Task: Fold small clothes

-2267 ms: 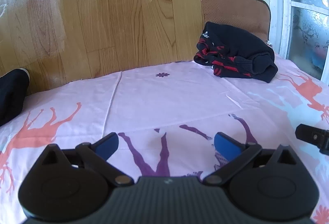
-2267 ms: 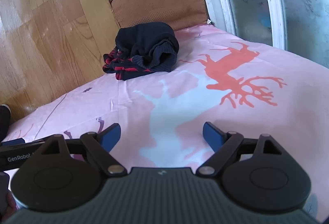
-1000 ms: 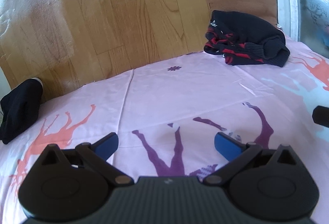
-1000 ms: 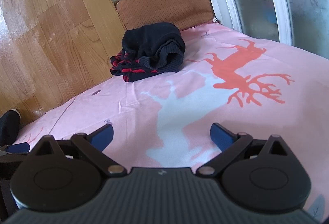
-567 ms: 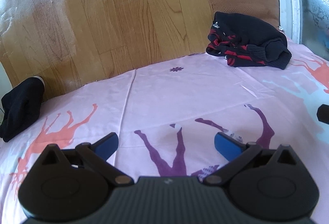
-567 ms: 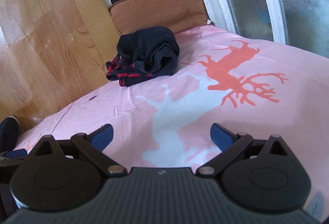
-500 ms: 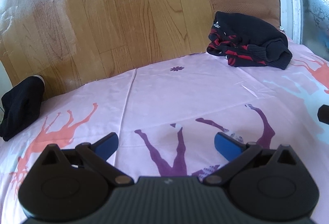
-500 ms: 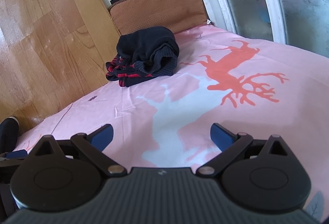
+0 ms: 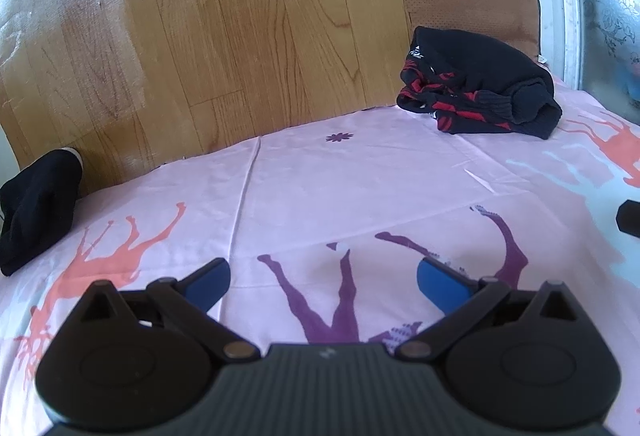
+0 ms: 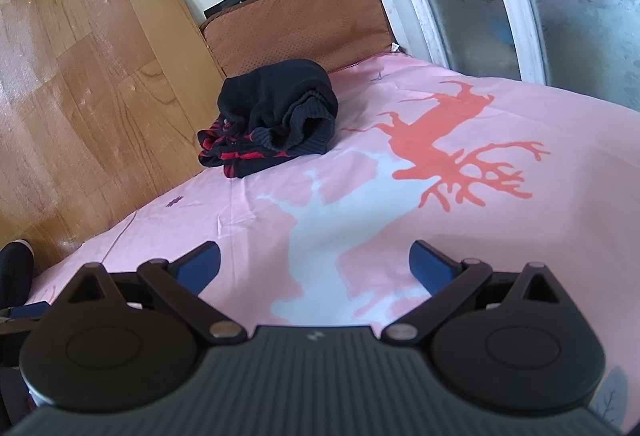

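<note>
Left wrist: left tool (image 9: 323,279) wide, empty; black-red garment pile (image 9: 476,102), white logo unreadable. Right tool (image 10: 314,263) wide.

The bed sheet (image 9: 360,176) lies flat and bare across the near and middle part, so both the left gripper (image 9: 323,281) and the right gripper (image 10: 315,262), jaws spread wide and holding nothing, have free room in front. At the far right the pile of dark clothes (image 9: 476,104) stands in the way, close to the brown cushion (image 9: 468,0). At the far left a black garment (image 9: 38,204) lies against the wooden board (image 9: 200,16), which closes the far side.
</note>
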Action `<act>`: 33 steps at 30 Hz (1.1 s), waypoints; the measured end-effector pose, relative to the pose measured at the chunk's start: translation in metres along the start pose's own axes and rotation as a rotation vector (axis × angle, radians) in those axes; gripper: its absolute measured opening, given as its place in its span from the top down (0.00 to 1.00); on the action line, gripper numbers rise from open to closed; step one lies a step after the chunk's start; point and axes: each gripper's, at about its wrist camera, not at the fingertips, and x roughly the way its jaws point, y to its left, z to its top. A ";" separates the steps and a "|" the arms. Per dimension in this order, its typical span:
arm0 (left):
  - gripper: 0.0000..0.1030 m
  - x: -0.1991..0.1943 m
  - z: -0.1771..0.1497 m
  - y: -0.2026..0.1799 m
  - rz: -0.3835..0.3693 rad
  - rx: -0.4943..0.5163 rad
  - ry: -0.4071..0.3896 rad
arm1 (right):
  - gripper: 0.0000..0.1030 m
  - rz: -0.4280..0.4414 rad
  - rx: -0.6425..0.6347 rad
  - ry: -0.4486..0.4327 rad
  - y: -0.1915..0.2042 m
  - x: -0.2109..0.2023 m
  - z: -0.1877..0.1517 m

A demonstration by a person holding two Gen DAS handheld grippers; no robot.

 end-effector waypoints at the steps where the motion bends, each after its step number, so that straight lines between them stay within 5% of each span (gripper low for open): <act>1: 0.00 0.000 0.000 0.000 -0.001 -0.002 0.001 | 0.01 0.000 0.000 0.000 0.000 0.000 0.000; 33: 0.00 -0.008 -0.001 0.006 -0.080 -0.048 -0.037 | 0.01 -0.042 -0.074 -0.095 0.014 -0.016 -0.005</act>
